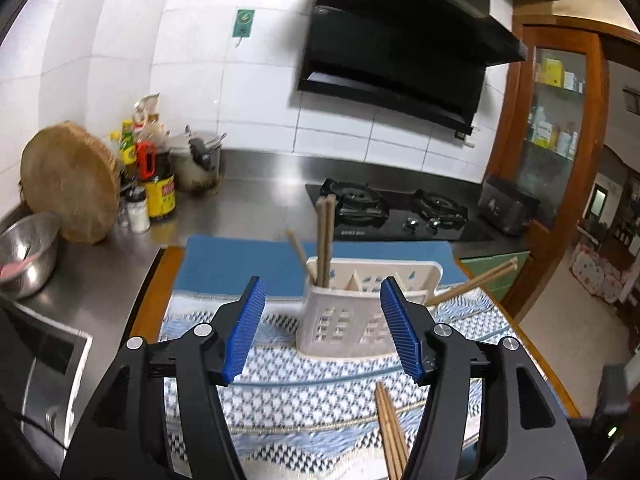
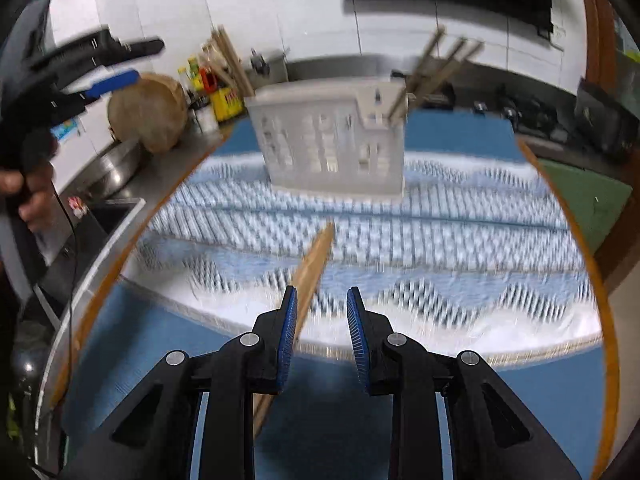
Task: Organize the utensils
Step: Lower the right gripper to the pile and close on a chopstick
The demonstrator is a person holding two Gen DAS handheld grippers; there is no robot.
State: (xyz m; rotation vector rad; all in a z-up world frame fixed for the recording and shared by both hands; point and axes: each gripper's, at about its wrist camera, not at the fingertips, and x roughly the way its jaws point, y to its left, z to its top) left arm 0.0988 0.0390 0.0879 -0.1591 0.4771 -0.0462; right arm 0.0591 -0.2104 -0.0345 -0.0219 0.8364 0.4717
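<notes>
The left gripper (image 1: 322, 322) hangs above the patterned cloth (image 1: 280, 392), aimed level toward the stove (image 1: 400, 216), its blue pads (image 1: 244, 328) spread wide with nothing between them. From the right wrist view it shows at the upper left (image 2: 120, 64), raised off the table, held by the person's hand (image 2: 34, 196).

The right gripper (image 2: 322, 332) sits low over the near edge of the cloth (image 2: 440, 240), tilted down toward it. Its fingers stand parted by a moderate gap and hold nothing. This view is blurred by motion.

The white slotted holder (image 1: 344, 320) stands upright on the cloth, just ahead of the left gripper. Two chopsticks (image 1: 325, 236) stand nearly vertical in its left compartment, tips up; a third (image 1: 298, 250) leans left beside them. Another pair (image 1: 472, 282) sticks out of the right end, slanting up and to the right.

A loose pair of chopsticks (image 1: 390, 428) lies flat on the cloth, long axis running from the near edge toward the holder. In the right wrist view this pair (image 2: 314, 264) lies just left of the right gripper's left finger, outside the gap, its far end pointing at the holder (image 2: 332, 140).
</notes>
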